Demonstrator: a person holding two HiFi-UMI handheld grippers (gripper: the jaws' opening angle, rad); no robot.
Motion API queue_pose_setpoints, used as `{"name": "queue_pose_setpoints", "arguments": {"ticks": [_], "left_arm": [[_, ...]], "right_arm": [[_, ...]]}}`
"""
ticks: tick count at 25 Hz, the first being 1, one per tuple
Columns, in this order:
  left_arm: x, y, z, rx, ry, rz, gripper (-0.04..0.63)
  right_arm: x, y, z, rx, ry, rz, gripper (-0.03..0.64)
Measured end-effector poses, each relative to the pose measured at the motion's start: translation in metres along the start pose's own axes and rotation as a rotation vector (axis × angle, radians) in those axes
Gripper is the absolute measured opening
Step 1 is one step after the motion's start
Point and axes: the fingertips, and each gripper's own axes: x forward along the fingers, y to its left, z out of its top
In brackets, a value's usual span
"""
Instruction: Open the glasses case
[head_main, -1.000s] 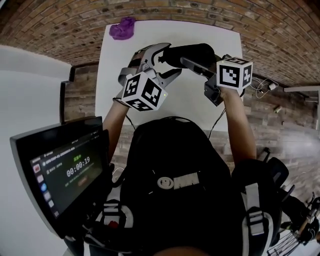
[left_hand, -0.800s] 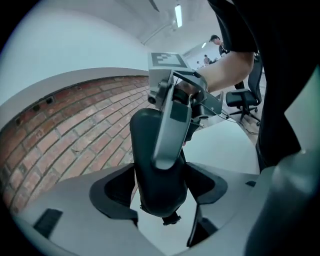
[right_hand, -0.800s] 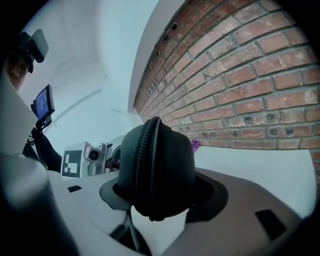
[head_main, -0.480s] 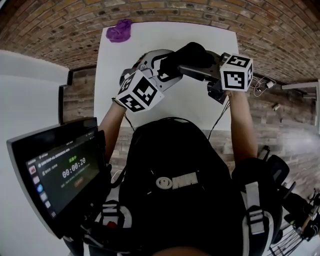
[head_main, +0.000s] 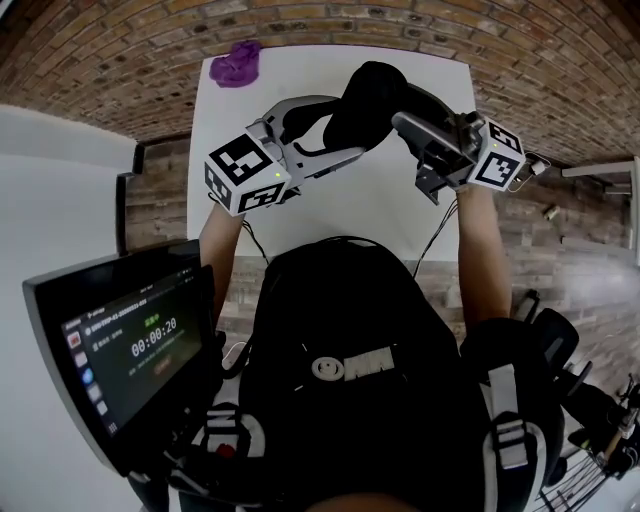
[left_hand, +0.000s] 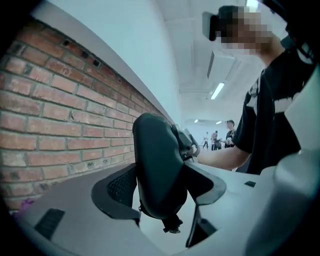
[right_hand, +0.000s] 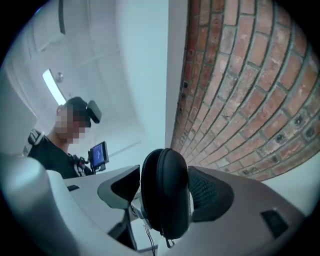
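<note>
1 glasses case (head_main: 365, 100), ends half-hidden, clamped by left gripper (left_hand: 162, 190) (jaws just narrower) and right gripper (right_hand: 166, 192) (just wider)

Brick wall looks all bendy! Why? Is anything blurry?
Right gripper view: the wide-angle lens bends the straight rows of the brick wall and darkens the corners. Left gripper view: same bending; the glasses case looks sharp, the ceiling lamps glare white. Head view: the table edges bow outward.

A: What's changing up there?
B: The left tongs (head_main: 345, 130) and right tongs (head_main: 402, 110) are lifting the glasses case (head_main: 365, 100) higher, tipping it from level toward upright.
A: And the jaws?
B: The left ones are just closing a little, the right ones opening wider, the case sitting between both. The left tongs are rolling too.
</note>
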Motion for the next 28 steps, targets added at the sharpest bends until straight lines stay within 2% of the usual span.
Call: {"name": "queue_pose_setpoints", "arguments": {"ticks": [2, 4, 7, 9, 10, 13, 15, 17, 20, 22, 24, 26, 28], "left_arm": [[-0.004, -0.001, 0.009, -0.064, -0.061, -0.038, 0.314], [-0.008, -0.002, 0.016, -0.102, -0.102, -0.070, 0.314], [-0.009, -0.008, 0.019, -0.108, -0.118, -0.112, 0.314], [-0.008, -0.008, 0.016, -0.099, -0.109, -0.110, 0.314], [-0.007, -0.005, 0.014, -0.092, -0.104, -0.093, 0.316], [-0.008, 0.010, 0.010, -0.074, -0.104, 0.003, 0.318], [-0.009, 0.016, 0.008, -0.027, -0.095, 0.069, 0.319], [-0.006, 0.019, 0.009, 0.006, -0.079, 0.111, 0.346], [0.003, 0.019, 0.016, 0.029, -0.053, 0.177, 0.377], [0.008, 0.023, 0.018, 0.024, -0.040, 0.241, 0.382], [0.009, 0.034, 0.015, 0.025, -0.020, 0.323, 0.405], [0.004, 0.049, 0.004, 0.024, 0.030, 0.396, 0.408], [-0.001, 0.061, -0.005, 0.001, 0.056, 0.432, 0.410]], "right_arm": [[-0.003, -0.010, 0.008, 0.039, -0.049, -0.036, 0.285], [-0.004, -0.022, 0.006, -0.014, -0.020, -0.132, 0.277], [0.004, -0.026, -0.001, -0.172, 0.073, -0.251, 0.142], [0.006, -0.030, -0.002, -0.212, 0.112, -0.319, 0.097], [0.002, -0.038, 0.002, -0.205, 0.114, -0.382, 0.085], [-0.026, -0.070, 0.016, -0.216, 0.104, -0.669, 0.049], [-0.039, -0.077, 0.020, -0.254, 0.113, -0.799, 0.049], [-0.043, -0.076, 0.024, -0.344, 0.147, -0.895, 0.049], [-0.043, -0.076, 0.026, -0.585, 0.271, -1.052, 0.049], [-0.038, -0.076, 0.021, -0.629, 0.299, -1.068, 0.049], [-0.034, -0.072, 0.019, -0.603, 0.270, -1.039, 0.049], [-0.029, -0.064, 0.020, -0.565, 0.230, -0.985, 0.049], [-0.019, -0.053, 0.019, -0.502, 0.197, -0.893, 0.049]]}}
